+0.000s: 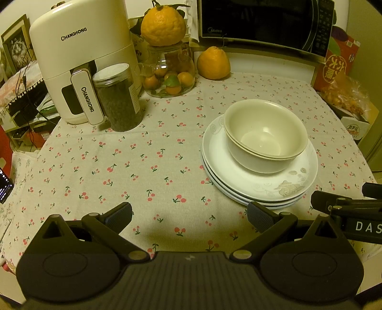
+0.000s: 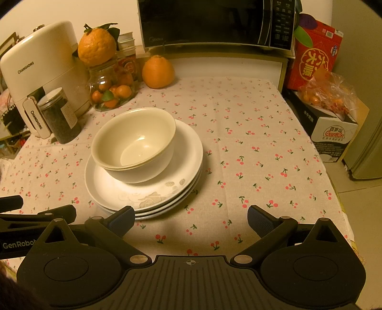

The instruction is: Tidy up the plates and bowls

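Observation:
A stack of white plates (image 1: 250, 181) lies on the cherry-print tablecloth, with two nested cream bowls (image 1: 265, 133) on top. The stack also shows in the right wrist view (image 2: 181, 157) with the bowls (image 2: 136, 140). My left gripper (image 1: 189, 218) is open and empty, hovering near the table's front edge, left of the stack. My right gripper (image 2: 191, 220) is open and empty, just in front and to the right of the stack. Part of the right gripper (image 1: 346, 207) shows at the right of the left wrist view.
A white Changhong appliance (image 1: 78, 59), a dark-filled jar (image 1: 117, 97), a glass jar of small oranges (image 1: 169, 74) and large oranges (image 1: 213, 63) stand at the back. A microwave (image 1: 265, 21) is behind. Boxes and a bag of fruit (image 2: 327, 100) sit beside the right edge.

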The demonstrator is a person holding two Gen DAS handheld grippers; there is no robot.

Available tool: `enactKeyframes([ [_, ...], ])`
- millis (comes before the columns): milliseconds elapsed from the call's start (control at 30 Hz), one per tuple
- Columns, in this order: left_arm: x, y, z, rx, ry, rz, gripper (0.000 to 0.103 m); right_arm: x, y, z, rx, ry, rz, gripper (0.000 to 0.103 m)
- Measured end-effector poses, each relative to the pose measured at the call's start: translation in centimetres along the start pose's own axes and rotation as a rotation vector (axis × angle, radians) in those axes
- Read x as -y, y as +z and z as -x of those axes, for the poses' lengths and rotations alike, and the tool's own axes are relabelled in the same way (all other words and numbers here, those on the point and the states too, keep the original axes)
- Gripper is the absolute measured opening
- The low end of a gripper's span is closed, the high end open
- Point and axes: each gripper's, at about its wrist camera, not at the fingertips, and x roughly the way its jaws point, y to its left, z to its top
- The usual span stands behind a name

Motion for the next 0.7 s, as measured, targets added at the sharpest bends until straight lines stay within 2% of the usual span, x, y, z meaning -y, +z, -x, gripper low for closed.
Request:
enactKeyframes([
  [700, -0.05, -0.26, -0.22, -0.009, -0.004, -0.002, 0.103, 0.11, -0.31, -0.11, -0.003, 0.000, 0.001, 0.102],
])
